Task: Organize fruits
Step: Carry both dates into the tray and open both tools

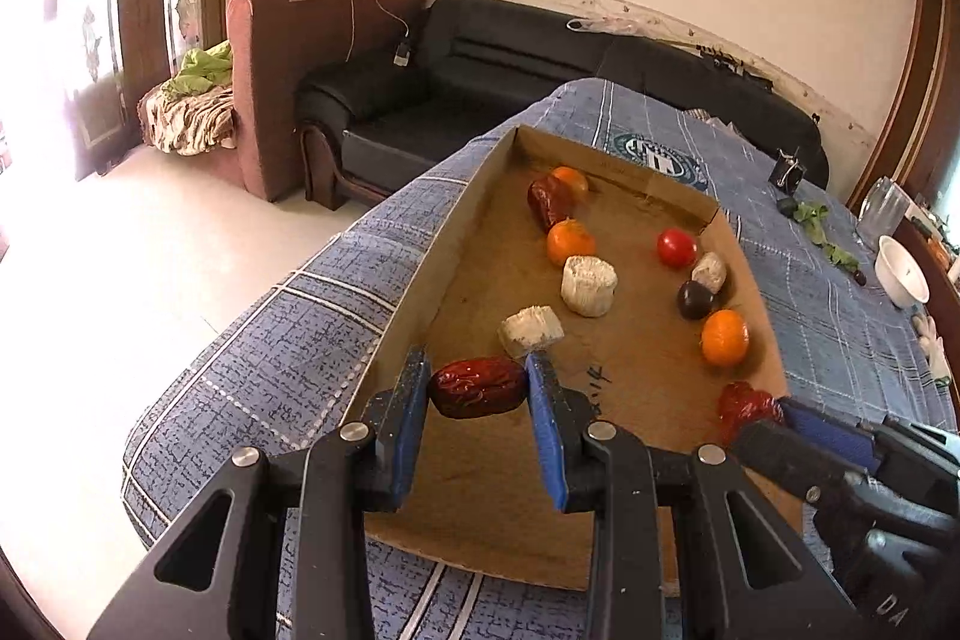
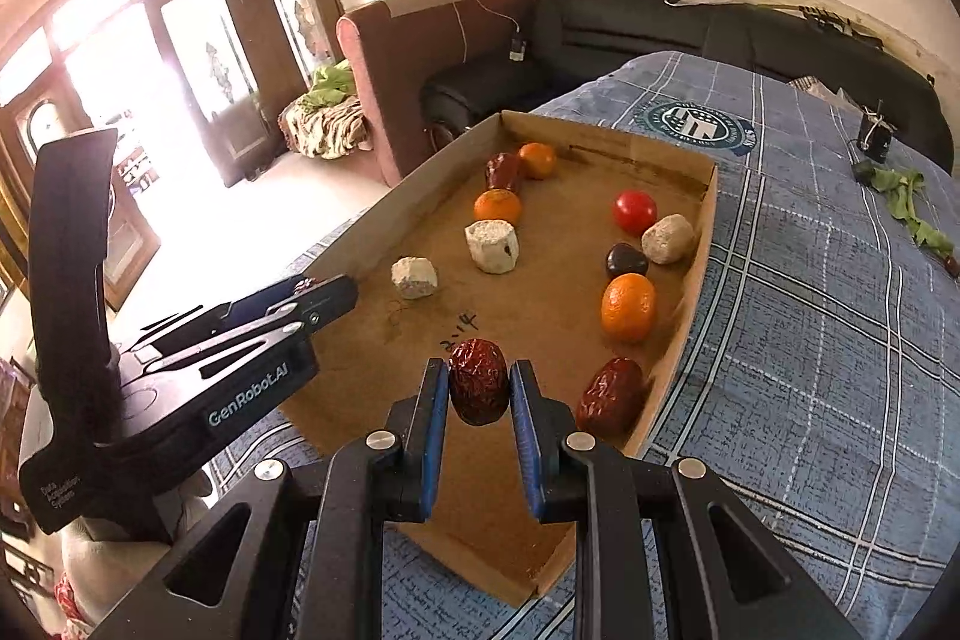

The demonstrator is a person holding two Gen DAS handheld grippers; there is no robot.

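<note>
Left wrist view is showing the left gripper (image 1: 478, 388) with its blue jaws closing on a wrinkled red date (image 1: 477, 387), held lengthwise between them just above the floor of a shallow cardboard tray (image 1: 420, 250). Right wrist view is showing the right gripper (image 2: 479, 382) with its jaws clamping a second red date (image 2: 478, 379), held on end over the near part of the same tray. Both held dates are hanging over the tray's near half, one toward each side.

Inside the tray, a third date (image 2: 611, 396) is lying against the right wall, near the right gripper. An orange (image 2: 627, 307) is sitting beyond it, with a dark plum (image 2: 626, 260), a pale chunk (image 2: 668, 238) and a red tomato (image 2: 635, 210) following along that wall. Along the left side, two more pale chunks (image 2: 414, 277) (image 2: 491, 246) are lying in line, then an orange (image 2: 497, 206), a further date (image 2: 503, 170) and another orange (image 2: 537, 159) at the far corner.

The tray is resting on a surface covered with a blue checked cloth (image 2: 810, 310). Green leaves (image 2: 906, 196) are lying on the cloth, well apart from the tray. A white bowl (image 1: 900, 271) is standing at the cloth's right edge.
</note>
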